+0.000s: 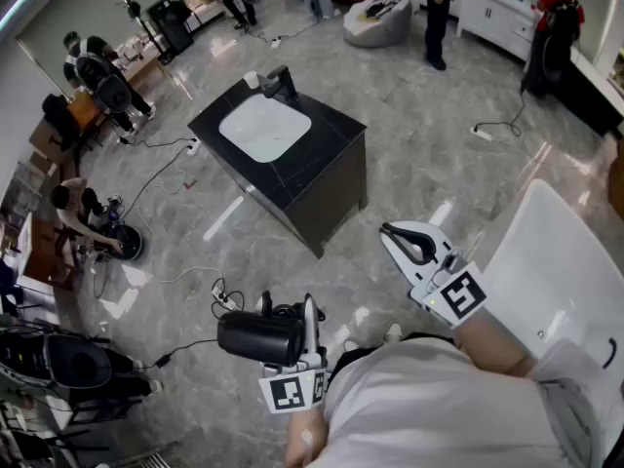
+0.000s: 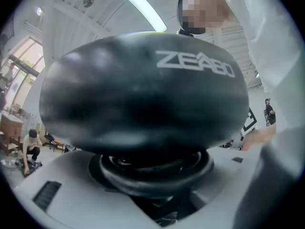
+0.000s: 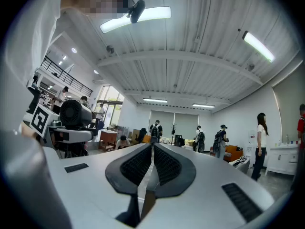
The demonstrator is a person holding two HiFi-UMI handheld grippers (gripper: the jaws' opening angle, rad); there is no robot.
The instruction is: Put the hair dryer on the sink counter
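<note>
A black hair dryer (image 1: 255, 337) hangs low in the head view, close to my body, with my left gripper (image 1: 289, 318) shut on it. In the left gripper view its rounded body (image 2: 143, 94) fills nearly the whole picture between the white jaws. Farther ahead on the floor stands the black sink counter (image 1: 327, 149) with a white basin (image 1: 264, 127). My right gripper (image 1: 389, 230) is raised to the right, shut with nothing in it; its ribbed pads (image 3: 164, 165) meet. From the right gripper view the hair dryer (image 3: 74, 113) shows at the left.
A black faucet (image 1: 281, 84) and a white cup (image 1: 252, 80) stand at the counter's far edge. A white bathtub (image 1: 565, 271) lies at the right. Cables (image 1: 226, 298) trail over the grey floor. Several people stand or crouch around the room's edges.
</note>
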